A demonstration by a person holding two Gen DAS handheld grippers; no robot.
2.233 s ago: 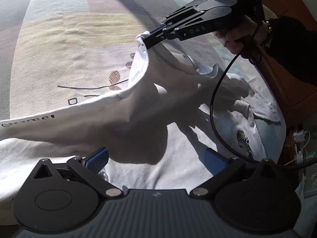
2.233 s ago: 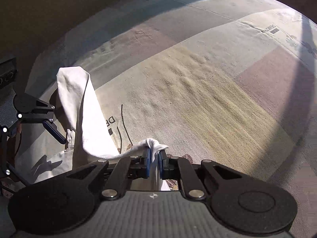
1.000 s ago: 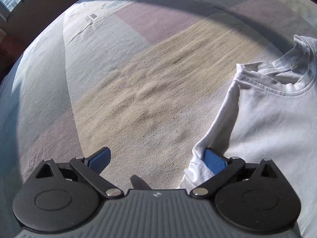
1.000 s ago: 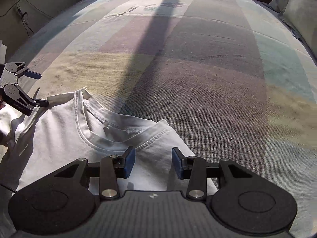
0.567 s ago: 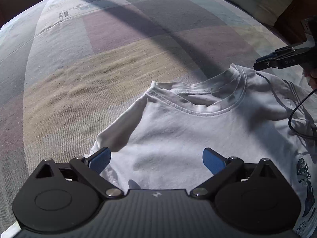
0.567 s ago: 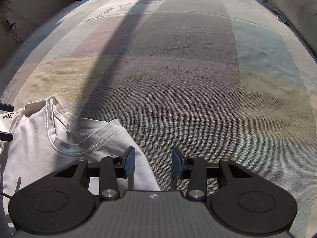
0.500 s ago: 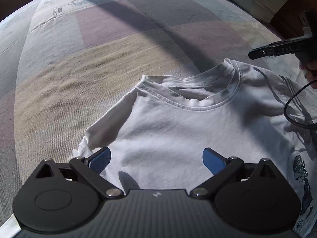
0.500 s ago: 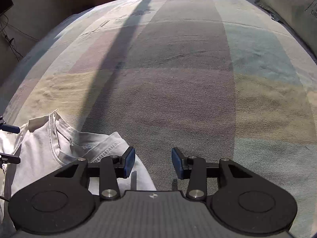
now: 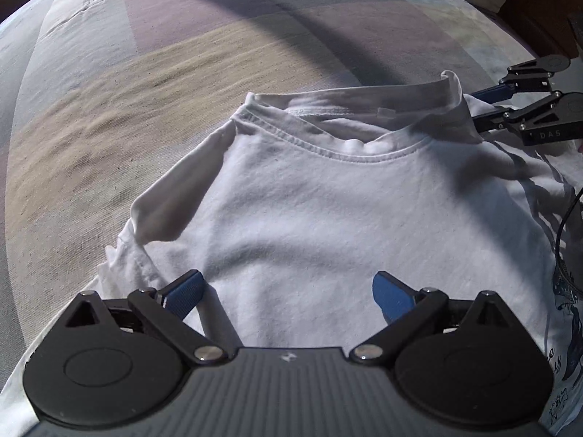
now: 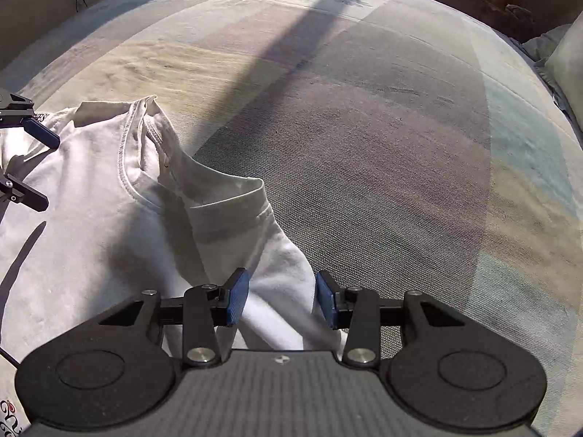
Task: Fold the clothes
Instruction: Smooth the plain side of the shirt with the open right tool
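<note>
I have the white T-shirt (image 9: pixel 328 211) spread on the striped bed cover (image 10: pixel 382 127), collar (image 9: pixel 349 145) pointing away from me and toward the middle of the bed, with one sleeve (image 9: pixel 171 207) tucked back along its side. My left gripper (image 9: pixel 288 293) hangs over the chest of the shirt with its blue pads spread wide and nothing between them. My right gripper (image 10: pixel 282 298) is parted too, sitting over the shoulder by the collar with cloth lying between the pads, though I can't quite tell whether they touch it.
</note>
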